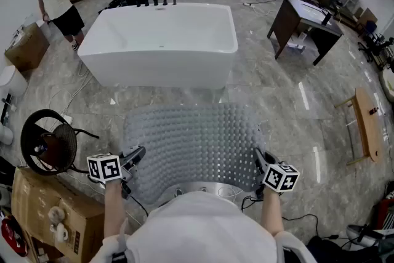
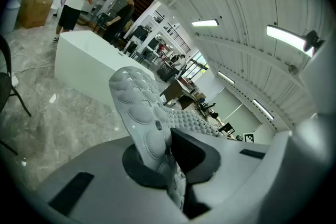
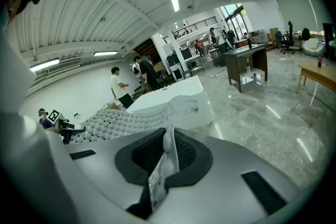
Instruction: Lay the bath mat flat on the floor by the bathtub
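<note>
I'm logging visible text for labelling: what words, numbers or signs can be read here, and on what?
No text is readable.
The left marker cube and right marker cube: square patterns, no letters.
The cardboard box: side marking too small to read.
The bath mat: none.

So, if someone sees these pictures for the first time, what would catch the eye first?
The grey bubbled bath mat in the middle, held spread between the left hand-held gripper and the right hand-held gripper, each shut on a near corner. Just beyond it stands the big white bathtub on the glossy grey floor.
</note>
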Tool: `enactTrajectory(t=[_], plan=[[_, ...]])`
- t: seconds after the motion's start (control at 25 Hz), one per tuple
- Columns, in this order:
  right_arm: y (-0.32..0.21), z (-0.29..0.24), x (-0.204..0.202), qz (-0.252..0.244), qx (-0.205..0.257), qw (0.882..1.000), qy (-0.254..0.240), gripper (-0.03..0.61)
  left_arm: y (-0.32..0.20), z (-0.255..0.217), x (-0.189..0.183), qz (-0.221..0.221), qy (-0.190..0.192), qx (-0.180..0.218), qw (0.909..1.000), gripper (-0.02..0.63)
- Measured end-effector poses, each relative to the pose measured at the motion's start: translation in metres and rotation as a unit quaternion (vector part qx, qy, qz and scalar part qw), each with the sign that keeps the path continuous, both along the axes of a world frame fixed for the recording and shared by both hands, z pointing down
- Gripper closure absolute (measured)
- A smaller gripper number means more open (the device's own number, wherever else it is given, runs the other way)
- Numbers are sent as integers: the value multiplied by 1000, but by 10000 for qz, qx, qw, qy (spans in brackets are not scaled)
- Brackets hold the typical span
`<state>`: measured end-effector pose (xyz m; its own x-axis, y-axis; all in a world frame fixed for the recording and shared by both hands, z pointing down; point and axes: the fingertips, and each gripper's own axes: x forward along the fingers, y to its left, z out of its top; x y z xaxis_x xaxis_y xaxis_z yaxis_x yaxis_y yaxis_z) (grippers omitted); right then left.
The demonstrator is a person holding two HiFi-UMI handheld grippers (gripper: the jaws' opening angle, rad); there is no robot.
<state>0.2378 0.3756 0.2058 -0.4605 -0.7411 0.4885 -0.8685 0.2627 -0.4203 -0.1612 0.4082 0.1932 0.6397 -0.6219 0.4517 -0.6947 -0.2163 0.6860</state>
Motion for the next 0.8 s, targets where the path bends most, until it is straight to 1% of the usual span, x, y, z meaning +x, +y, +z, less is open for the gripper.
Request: enactTrajectory(t=[0.44, 0.56, 0.8], plan=[[2, 5, -3, 32, 17, 10000, -49, 540, -3, 4, 0, 7, -14, 23, 10000, 572], [3, 5, -6, -31, 27, 10000, -49, 541, -2, 4, -2, 6, -26, 26, 10000, 572], [3, 4, -7, -72, 87, 9997, -237, 540, -3, 6, 1, -49, -30, 44, 10000, 572]])
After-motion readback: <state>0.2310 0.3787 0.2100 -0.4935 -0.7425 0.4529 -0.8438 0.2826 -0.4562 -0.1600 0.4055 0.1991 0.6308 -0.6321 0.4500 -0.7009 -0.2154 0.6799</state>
